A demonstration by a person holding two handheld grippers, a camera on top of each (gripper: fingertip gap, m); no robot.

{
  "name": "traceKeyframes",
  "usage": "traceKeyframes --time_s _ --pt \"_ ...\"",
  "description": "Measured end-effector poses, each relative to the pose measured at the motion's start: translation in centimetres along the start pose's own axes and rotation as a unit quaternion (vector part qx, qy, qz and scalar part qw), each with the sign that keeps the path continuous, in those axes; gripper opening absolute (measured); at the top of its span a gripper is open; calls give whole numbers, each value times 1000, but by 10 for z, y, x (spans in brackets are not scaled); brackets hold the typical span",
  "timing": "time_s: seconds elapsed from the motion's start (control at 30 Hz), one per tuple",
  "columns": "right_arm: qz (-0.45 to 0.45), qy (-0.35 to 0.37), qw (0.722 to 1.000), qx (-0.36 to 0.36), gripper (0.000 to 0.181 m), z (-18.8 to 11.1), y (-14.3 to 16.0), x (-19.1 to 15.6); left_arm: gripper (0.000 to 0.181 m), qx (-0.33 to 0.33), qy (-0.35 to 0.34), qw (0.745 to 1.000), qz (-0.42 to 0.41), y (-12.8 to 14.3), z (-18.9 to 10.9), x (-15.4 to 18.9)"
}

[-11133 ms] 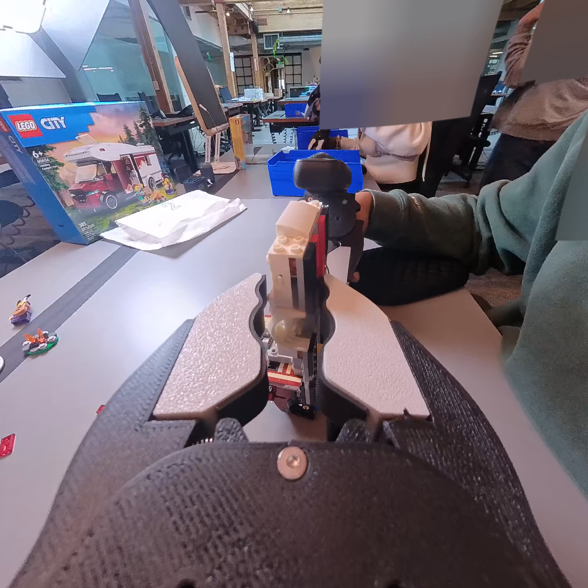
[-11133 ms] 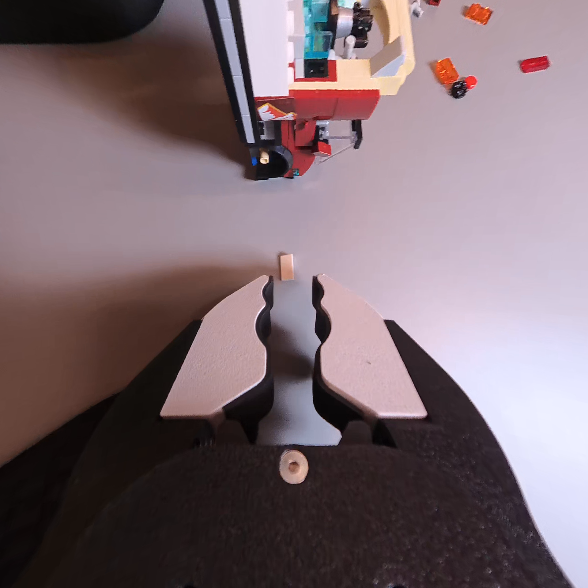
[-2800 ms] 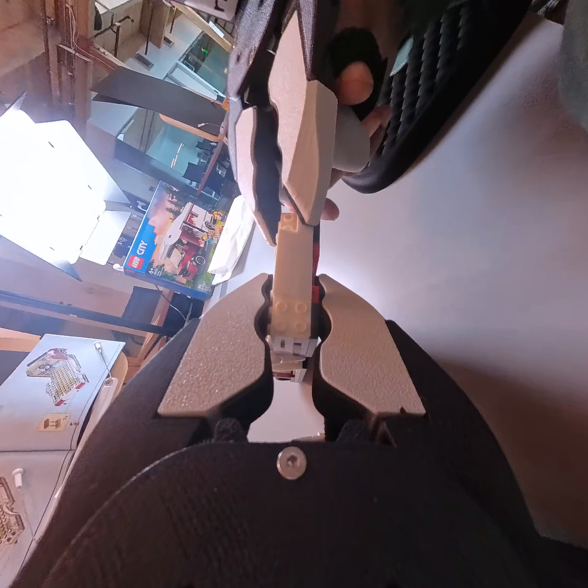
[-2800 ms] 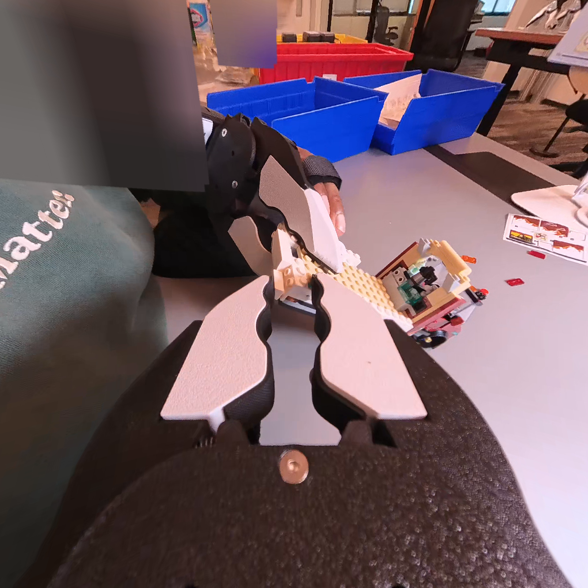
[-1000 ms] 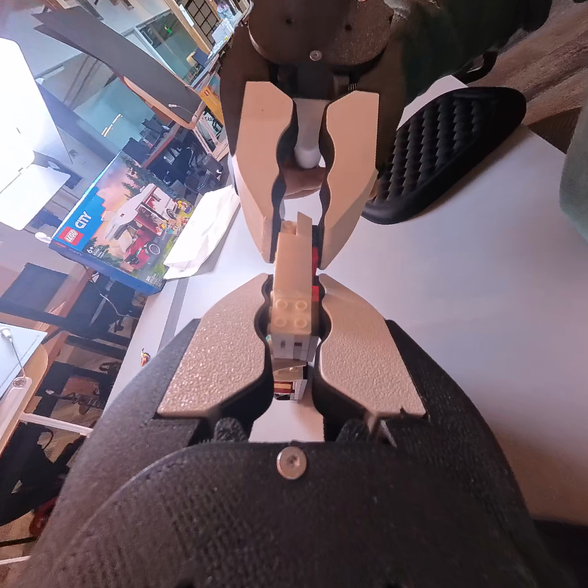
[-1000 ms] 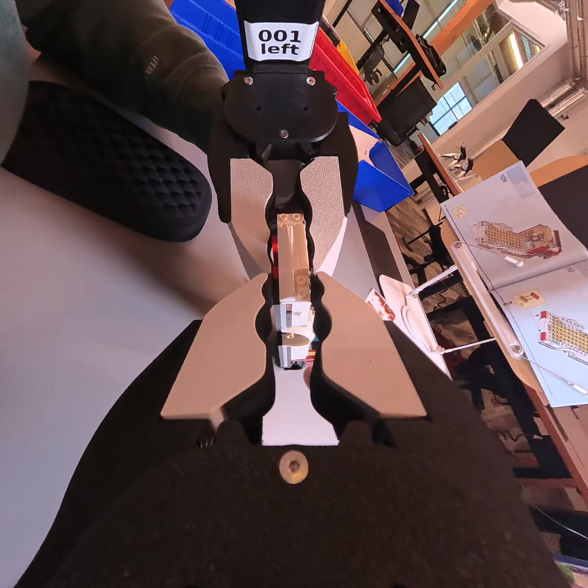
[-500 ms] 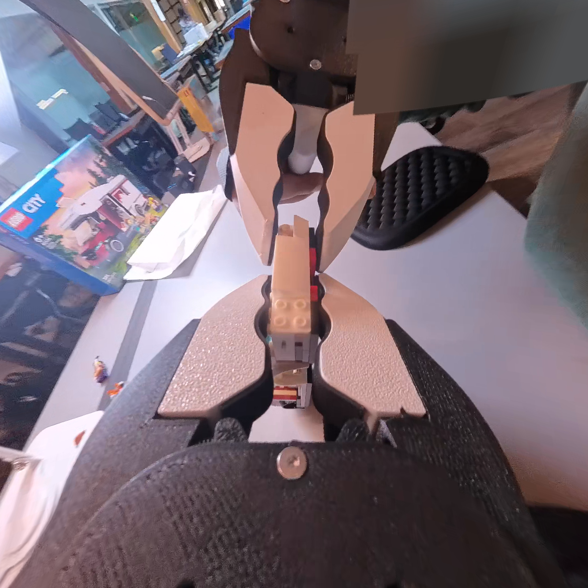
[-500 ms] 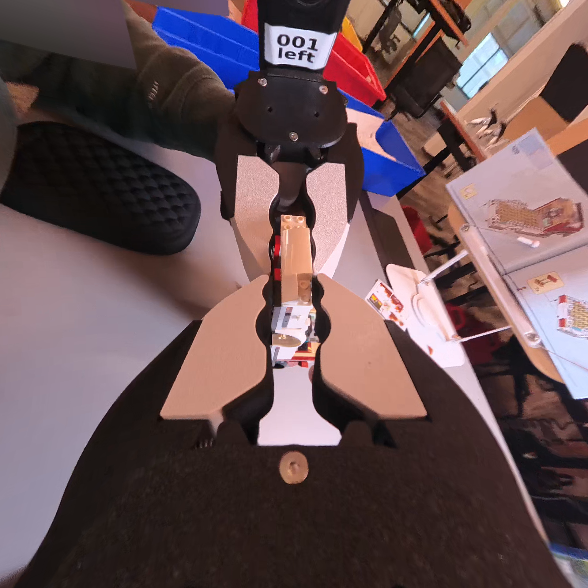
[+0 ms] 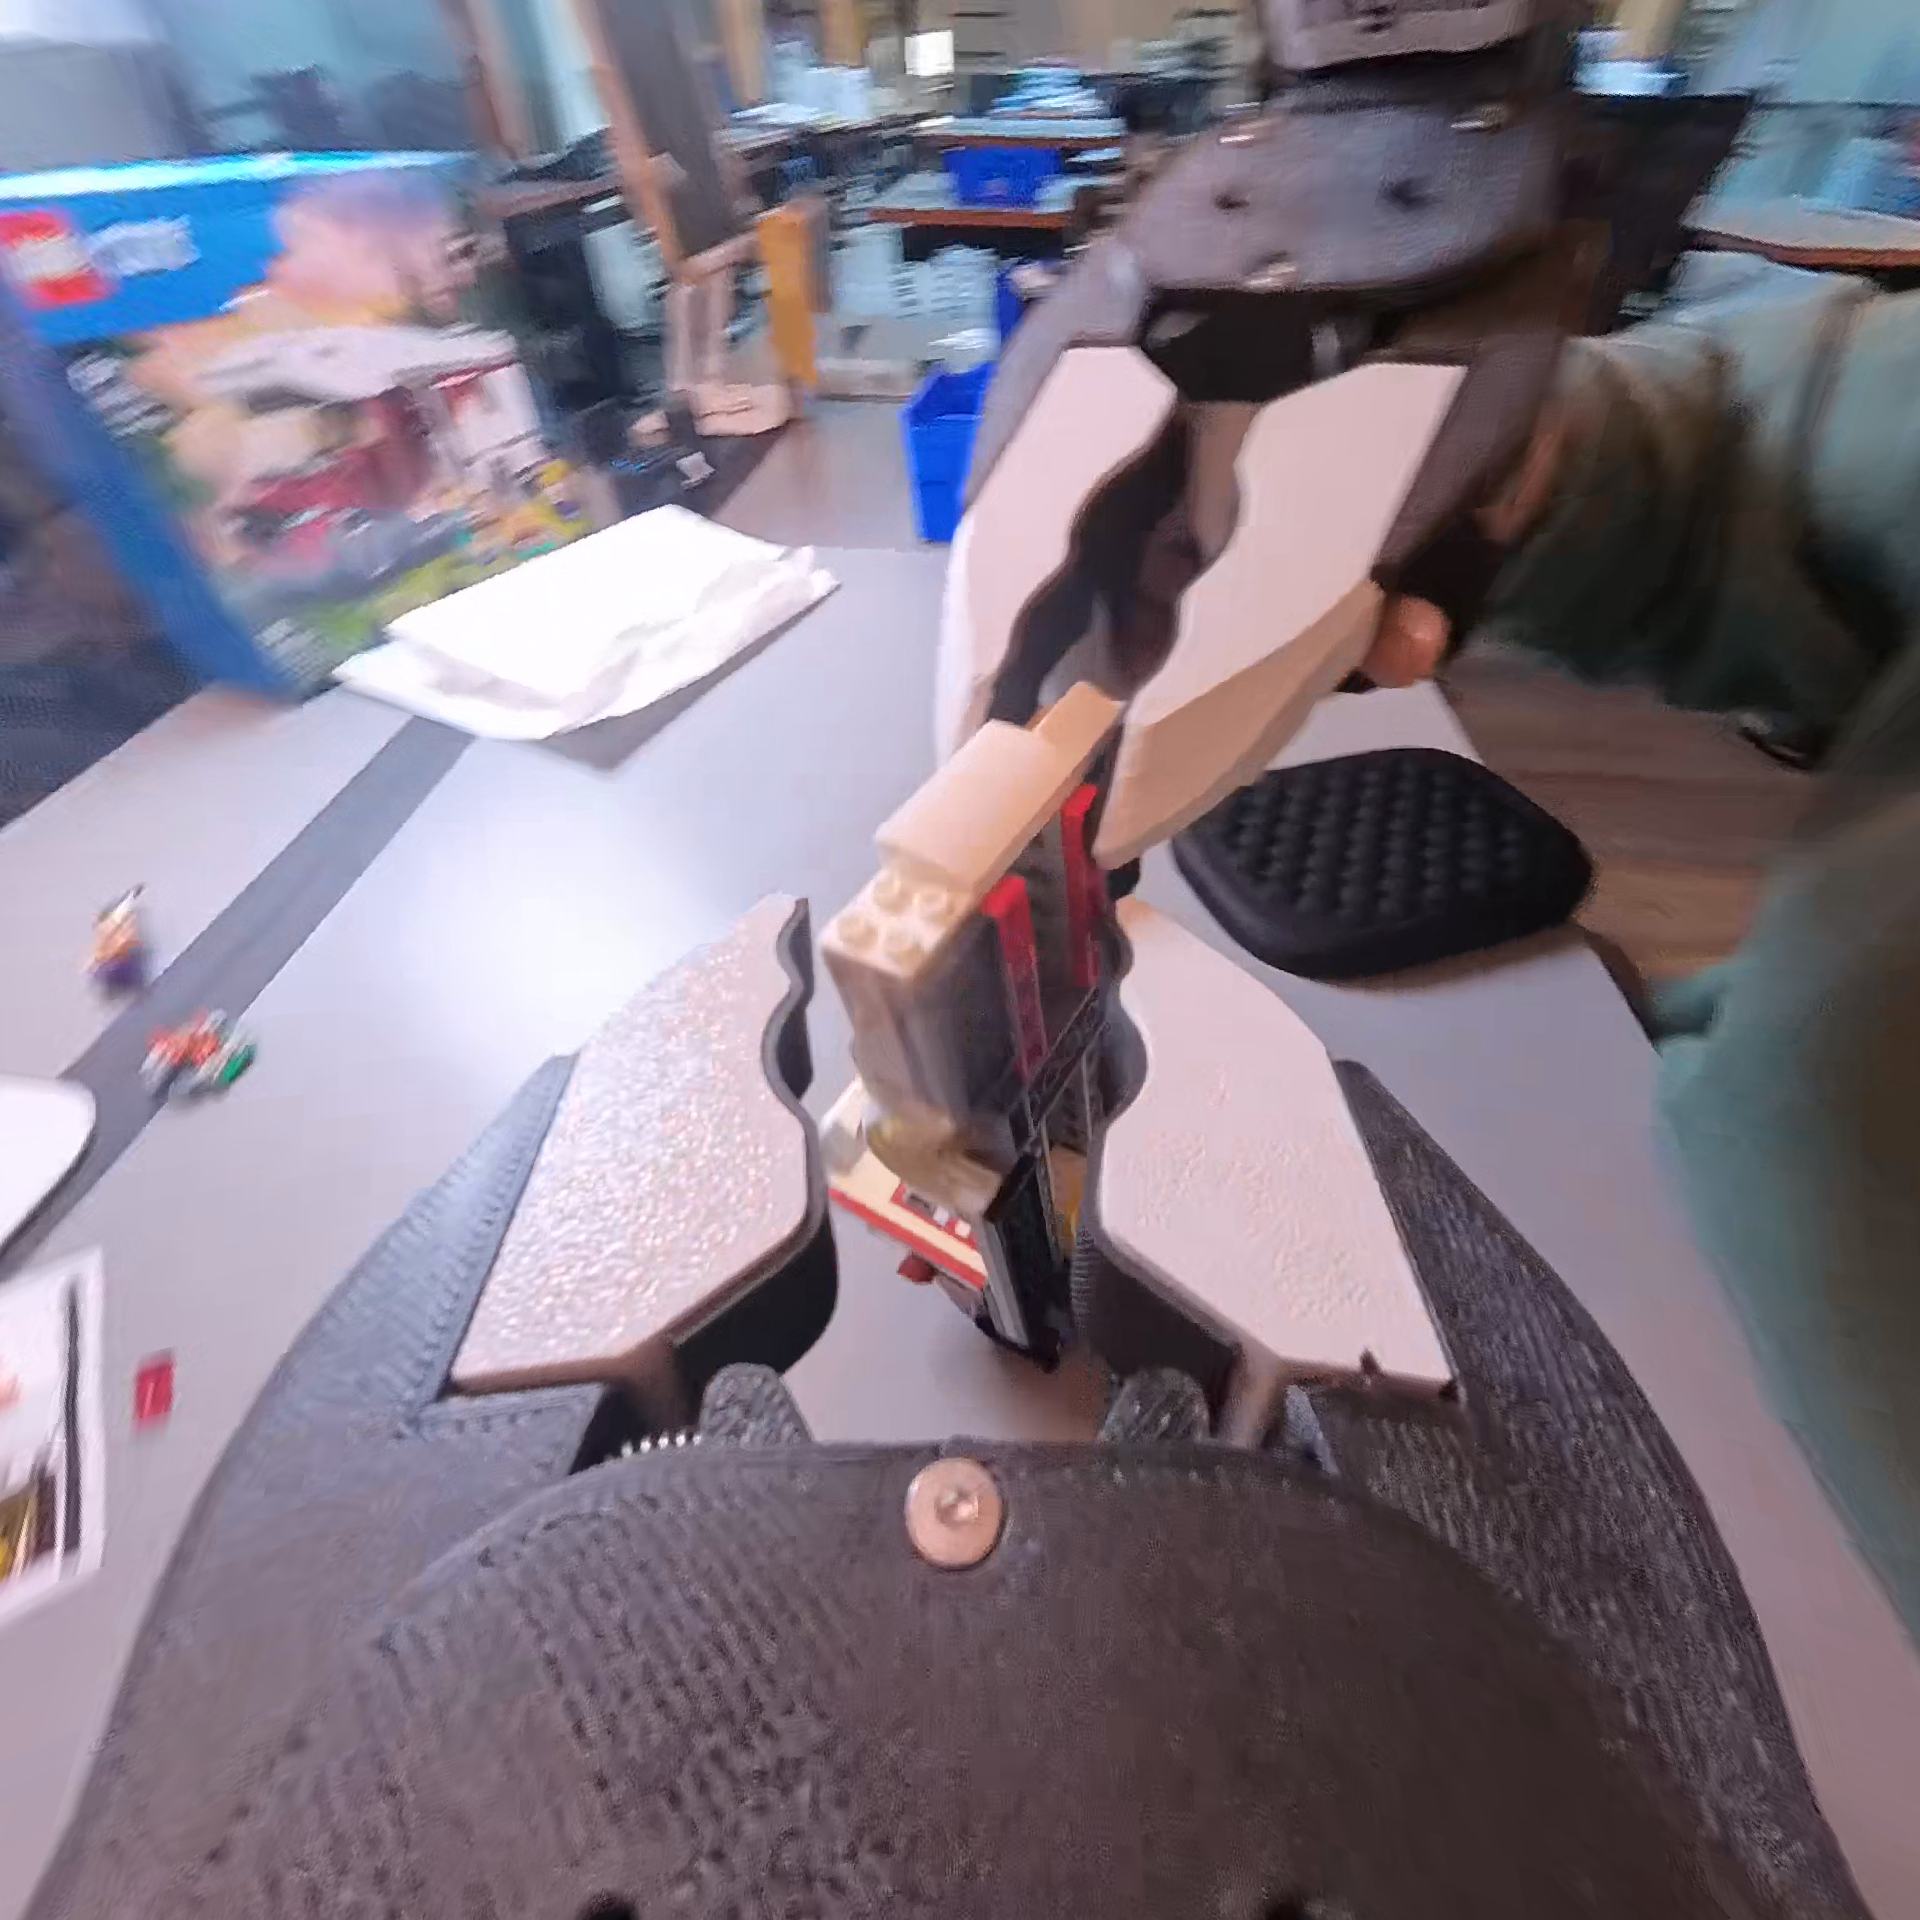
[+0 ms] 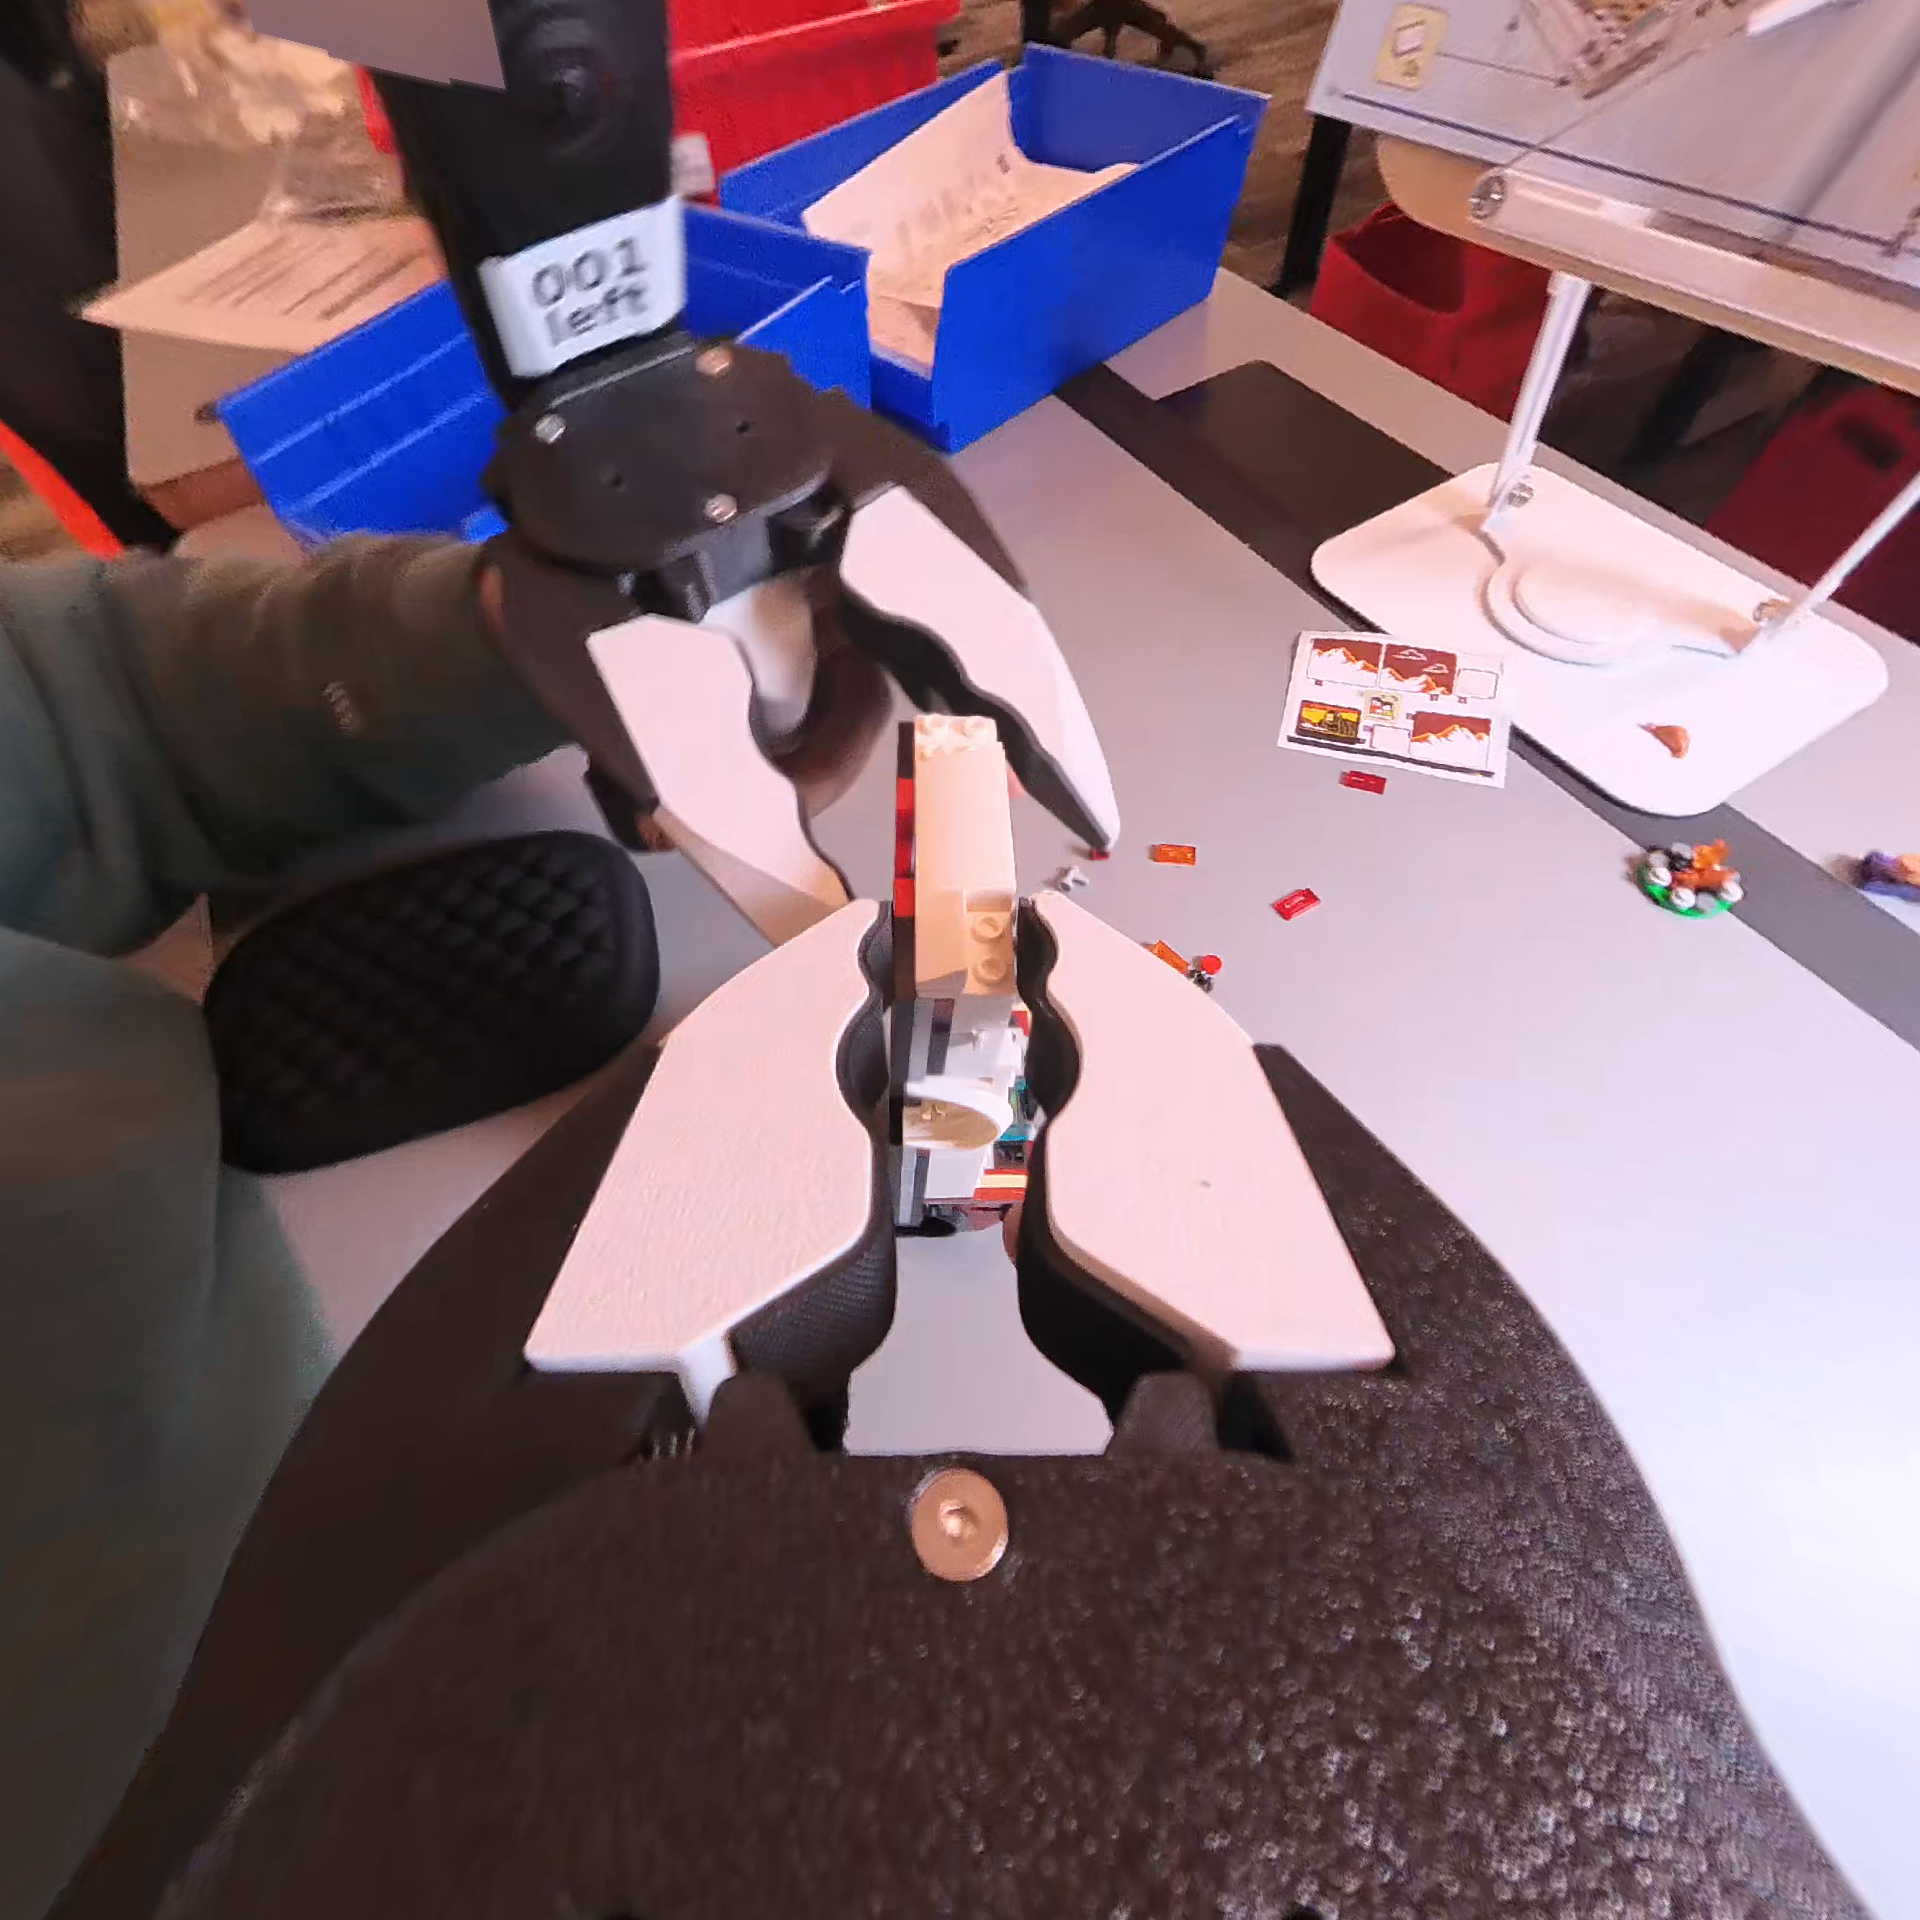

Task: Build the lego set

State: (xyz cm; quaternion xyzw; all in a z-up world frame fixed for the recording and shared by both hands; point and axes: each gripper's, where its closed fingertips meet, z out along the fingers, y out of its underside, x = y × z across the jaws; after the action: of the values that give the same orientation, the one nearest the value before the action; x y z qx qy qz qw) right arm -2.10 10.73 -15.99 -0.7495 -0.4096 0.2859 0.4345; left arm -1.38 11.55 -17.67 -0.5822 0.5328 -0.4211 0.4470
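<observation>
Assembly is partway: camper model [image 10: 961, 997] stands edge-up off the tabletop [image 10: 1558, 1091], clamped in the right tool [image 10: 956, 940]; the left tool [image 9: 961, 997] gapes wide, gripping nothing. Loose bricks [image 10: 1299, 902] await fitting.

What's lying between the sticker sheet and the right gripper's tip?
In the right wrist view, only a few loose red and orange pieces lie scattered between the sticker sheet and the right gripper.

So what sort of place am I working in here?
Likely a shared workshop or lab office: blue parts bins at the grey table's far edge, an instruction booklet on a white stand, more desks behind.
</observation>
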Motion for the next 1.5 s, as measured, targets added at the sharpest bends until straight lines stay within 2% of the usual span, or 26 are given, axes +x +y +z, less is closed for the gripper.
traceKeyframes --time_s 0.1,0.2,0.33,0.43,0.53,0.77,0.87,0.97,1.1,1.2,1.3,1.4,1.5 --pt "11 23 1000 9 22 0 0 1 74 -31 -77 996 -29 16 -4 2" --pt "13 33 999 16 22 3 -3 -3 76 -40 -132 990 -31 22 -3 8" --pt "17 49 998 31 22 7 -6 -5 88 -44 -219 975 -16 22 2 3" --pt "15 58 997 40 23 9 -7 -11 89 -42 -257 965 2 19 4 -5" --pt "8 64 997 41 29 9 -6 -15 88 -42 -235 971 17 19 6 -6" --pt "-28 8 1000 7 31 10 4 -29 81 -19 -43 999 27 24 6 13" --pt "-46 13 999 -1 31 16 6 -30 81 1 -19 1000 11 25 3 11" --pt "-58 29 998 0 30 17 5 -30 81 -5 -42 999 2 26 -1 10" --pt "-61 56 997 11 29 16 5 -31 83 -18 -105 994 1 26 -4 8" --pt "-53 66 996 24 28 16 7 -34 94 -22 -126 992 7 22 -1 12" --pt "-51 74 995 32 28 14 8 -35 89 -25 -153 987 36 18 0 8" --pt "-56 83 995 30 28 13 10 -37 90 -29 -157 986 47 19 1 10" --pt "-63 72 995 36 29 13 10 -42 89 -20 -115 991 62 19 0 16"
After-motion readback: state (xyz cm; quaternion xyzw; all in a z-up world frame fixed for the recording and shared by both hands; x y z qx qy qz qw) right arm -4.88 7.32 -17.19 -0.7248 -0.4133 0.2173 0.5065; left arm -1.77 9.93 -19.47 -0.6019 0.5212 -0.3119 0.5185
